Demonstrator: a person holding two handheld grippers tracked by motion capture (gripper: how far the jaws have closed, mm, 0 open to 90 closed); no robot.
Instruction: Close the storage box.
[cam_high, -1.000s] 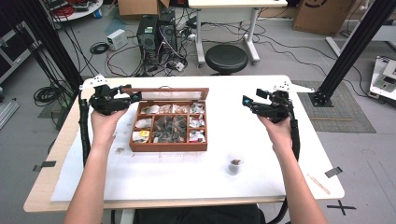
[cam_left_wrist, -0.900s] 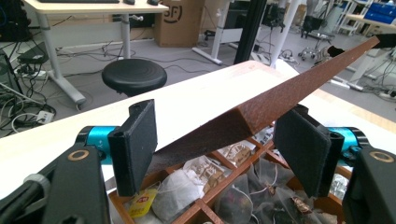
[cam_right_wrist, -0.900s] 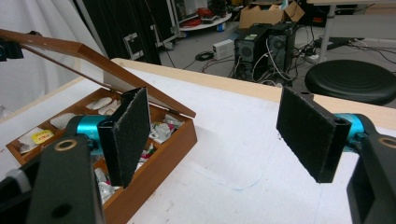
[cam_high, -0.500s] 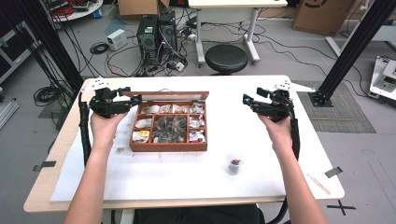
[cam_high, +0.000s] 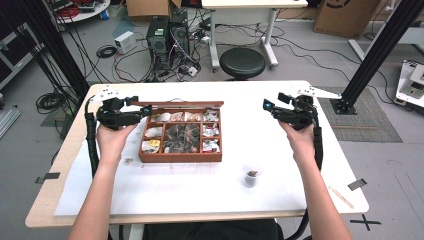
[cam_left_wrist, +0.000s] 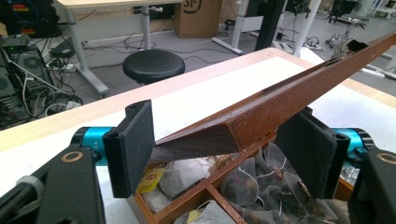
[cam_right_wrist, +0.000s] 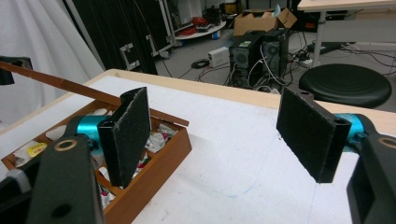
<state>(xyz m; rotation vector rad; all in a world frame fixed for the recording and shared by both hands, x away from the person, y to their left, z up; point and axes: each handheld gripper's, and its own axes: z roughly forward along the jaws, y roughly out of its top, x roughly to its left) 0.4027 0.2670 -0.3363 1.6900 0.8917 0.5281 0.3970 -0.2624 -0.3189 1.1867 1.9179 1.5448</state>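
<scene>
One wooden tea box (cam_high: 180, 157) sits about dead centre on the white surface (cam_high: 200, 195), and my read is that the job is getting it open, which looks mostly done. The lid (cam_left_wrist: 289, 100) is swung up off the box and tilts back over the 12 o'clock edge, so the tea bags (cam_high: 180, 137) inside are on show. The left gripper (cam_high: 142, 111) is at roughly 10 o'clock of the box with the lid's corner sitting between its jaws. Those jaws have just been opening, and in the left gripper view the pads stand off the wood on both sides, so I'd call that a released grip, not a clamp. What's left, I reckon, is pulling that hand clear and checking that the lid stays up by itself. After that it's probably whatever comes next with the bags. The right gripper (cam_high: 270, 106) hangs out at 3 o'clock of the box, well apart from it, jaws spread wide with nothing in them. Count-wise: two grippers, one box, one lid, and one small clear cup (cam_high: 252, 176) with something dark in it at about 5 o'clock of the box. There's also one thin wooden stick (cam_high: 342, 197) further out at 4 o'clock, near the edge. The bags are too jumbled to count, and the box has several compartments.
</scene>
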